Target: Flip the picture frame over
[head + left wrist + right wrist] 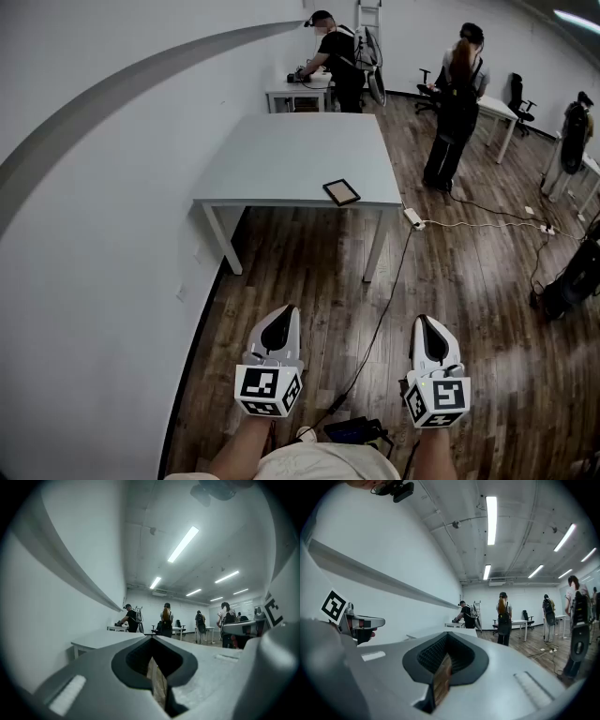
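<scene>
Approach is pending: picture frame (341, 192) lies untouched on desk (281, 159), well apart. Left gripper (279, 323) and right gripper (432, 331) fingers are clenched empty; opening is needed.

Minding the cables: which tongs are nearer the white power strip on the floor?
Right. The right tongs hang nearly in line with the white power strip; the left tongs sit off to its left.
</scene>
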`<state>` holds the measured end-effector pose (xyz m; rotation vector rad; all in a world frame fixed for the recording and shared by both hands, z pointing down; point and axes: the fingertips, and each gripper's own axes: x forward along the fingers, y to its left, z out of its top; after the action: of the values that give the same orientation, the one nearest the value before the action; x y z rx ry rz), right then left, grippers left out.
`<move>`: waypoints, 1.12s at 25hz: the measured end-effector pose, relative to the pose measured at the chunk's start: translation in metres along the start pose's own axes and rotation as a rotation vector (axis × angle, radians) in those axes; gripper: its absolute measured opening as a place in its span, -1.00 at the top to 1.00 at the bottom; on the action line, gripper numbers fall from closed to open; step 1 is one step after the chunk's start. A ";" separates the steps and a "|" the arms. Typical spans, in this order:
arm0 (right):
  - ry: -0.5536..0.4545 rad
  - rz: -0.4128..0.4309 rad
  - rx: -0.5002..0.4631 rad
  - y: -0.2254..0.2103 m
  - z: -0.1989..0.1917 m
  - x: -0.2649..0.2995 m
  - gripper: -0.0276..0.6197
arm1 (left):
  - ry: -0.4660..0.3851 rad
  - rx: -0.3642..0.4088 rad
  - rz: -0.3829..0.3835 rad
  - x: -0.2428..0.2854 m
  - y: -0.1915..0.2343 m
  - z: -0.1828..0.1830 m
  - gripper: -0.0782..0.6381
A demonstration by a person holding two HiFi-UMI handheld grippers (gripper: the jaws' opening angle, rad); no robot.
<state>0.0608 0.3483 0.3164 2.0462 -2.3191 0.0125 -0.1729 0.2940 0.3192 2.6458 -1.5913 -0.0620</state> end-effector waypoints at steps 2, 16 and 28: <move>0.000 -0.001 -0.003 0.000 0.000 0.000 0.85 | -0.002 -0.002 -0.002 0.000 -0.001 0.000 0.78; -0.006 -0.010 -0.001 -0.009 0.001 -0.009 0.85 | -0.002 0.004 0.001 0.000 -0.012 0.001 0.78; -0.011 -0.005 0.035 -0.019 -0.006 -0.017 0.85 | 0.009 0.015 -0.011 -0.001 -0.031 -0.002 0.78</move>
<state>0.0816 0.3627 0.3208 2.0729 -2.3363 0.0420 -0.1458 0.3095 0.3186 2.6622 -1.5811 -0.0388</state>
